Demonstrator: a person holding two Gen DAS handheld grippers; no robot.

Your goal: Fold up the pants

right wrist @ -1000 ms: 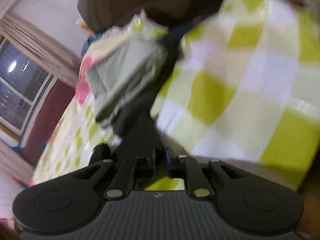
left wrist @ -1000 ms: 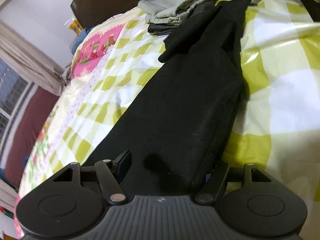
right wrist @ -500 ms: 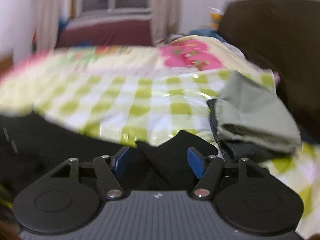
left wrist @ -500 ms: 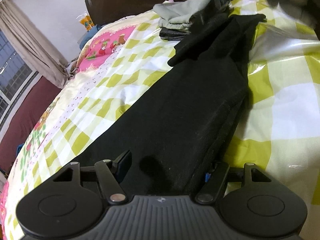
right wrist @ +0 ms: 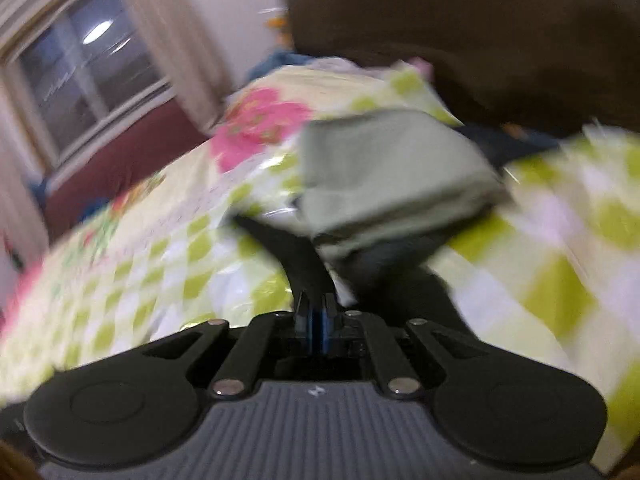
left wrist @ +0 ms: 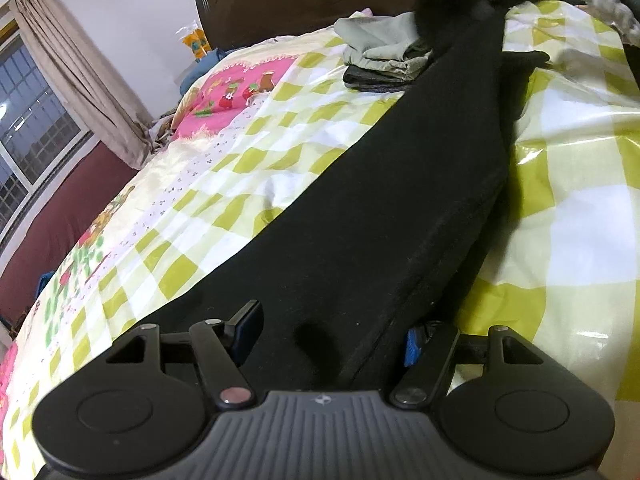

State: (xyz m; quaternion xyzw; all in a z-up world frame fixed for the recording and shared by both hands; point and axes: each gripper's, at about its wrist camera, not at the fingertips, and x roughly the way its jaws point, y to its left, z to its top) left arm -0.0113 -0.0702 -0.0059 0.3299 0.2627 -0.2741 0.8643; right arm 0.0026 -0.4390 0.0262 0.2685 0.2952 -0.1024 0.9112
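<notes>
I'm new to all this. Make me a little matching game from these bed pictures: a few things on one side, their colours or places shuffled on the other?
Things:
1. pants
2. folded clothes pile
3. bedsheet
4. curtain

Descriptions:
A. beige, hanging beside the window
B. black, stretched long across the bed
C. green and white checks
D. grey-green on top, near the headboard

Pairs: 1-B, 2-D, 3-C, 4-A

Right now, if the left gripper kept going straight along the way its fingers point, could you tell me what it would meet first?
The left gripper would meet the black pants at once: the cloth already lies between its open jaws and runs on ahead across the checked bedspread. Further along that line sits the folded clothes pile, though depth is unclear.
</notes>
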